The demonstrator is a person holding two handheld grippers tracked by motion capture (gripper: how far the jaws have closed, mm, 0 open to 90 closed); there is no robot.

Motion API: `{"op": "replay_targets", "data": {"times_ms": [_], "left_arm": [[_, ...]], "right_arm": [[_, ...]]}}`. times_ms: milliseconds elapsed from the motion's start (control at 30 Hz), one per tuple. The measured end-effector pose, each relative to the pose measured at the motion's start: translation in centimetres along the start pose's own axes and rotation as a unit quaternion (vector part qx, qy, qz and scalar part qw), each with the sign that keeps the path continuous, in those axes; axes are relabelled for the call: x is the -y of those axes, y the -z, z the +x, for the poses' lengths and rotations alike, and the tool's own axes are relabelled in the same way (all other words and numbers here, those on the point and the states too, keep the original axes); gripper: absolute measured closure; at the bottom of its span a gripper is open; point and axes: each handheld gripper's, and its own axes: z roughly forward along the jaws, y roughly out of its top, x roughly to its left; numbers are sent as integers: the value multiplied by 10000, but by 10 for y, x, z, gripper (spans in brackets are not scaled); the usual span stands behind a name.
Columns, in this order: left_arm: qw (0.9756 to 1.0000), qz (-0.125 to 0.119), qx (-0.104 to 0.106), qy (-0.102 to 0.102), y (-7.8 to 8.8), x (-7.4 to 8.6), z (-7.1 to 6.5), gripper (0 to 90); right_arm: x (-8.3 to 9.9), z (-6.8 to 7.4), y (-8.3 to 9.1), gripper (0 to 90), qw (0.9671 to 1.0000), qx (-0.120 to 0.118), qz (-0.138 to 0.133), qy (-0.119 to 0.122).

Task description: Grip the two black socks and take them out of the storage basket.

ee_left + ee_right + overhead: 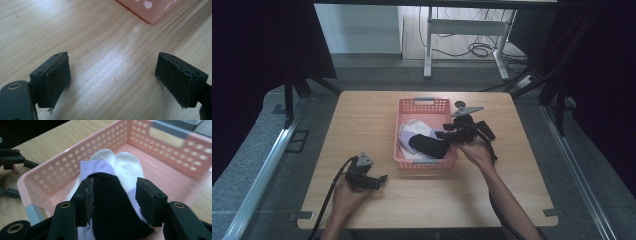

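Over the pink basket (pixel 50 173) on the table (pixel 362 115), the right gripper (pixel 113 195) hangs with its jaws about half open. A black sock (pixel 112 205) lies between them, its edges close to both pads, though a firm pinch cannot be told. It rests on white socks (pixel 120 162) inside the basket. Near the table's front left, the left gripper (pixel 112 77) sits with jaws wide apart, holding nothing, above bare wood.
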Motion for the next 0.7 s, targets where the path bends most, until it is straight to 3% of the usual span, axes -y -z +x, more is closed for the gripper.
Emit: {"op": "replay_targets", "data": {"times_ms": [167,267,467,700], "left_arm": [[10000,1,0,1,0,0,0,127],[10000,1,3,1,0,0,0,127],[10000,5,-1,-8,0,0,0,127],[10000,6,0,-6,0,0,0,127]], "right_arm": [[-10,12,-28,502,9992,-172,165,307],[-16,17,-42,521,9986,-291,222,372],[-21,24,-71,545,9972,-448,369,470],[-19,24,-98,573,9960,-438,647,433]]}}
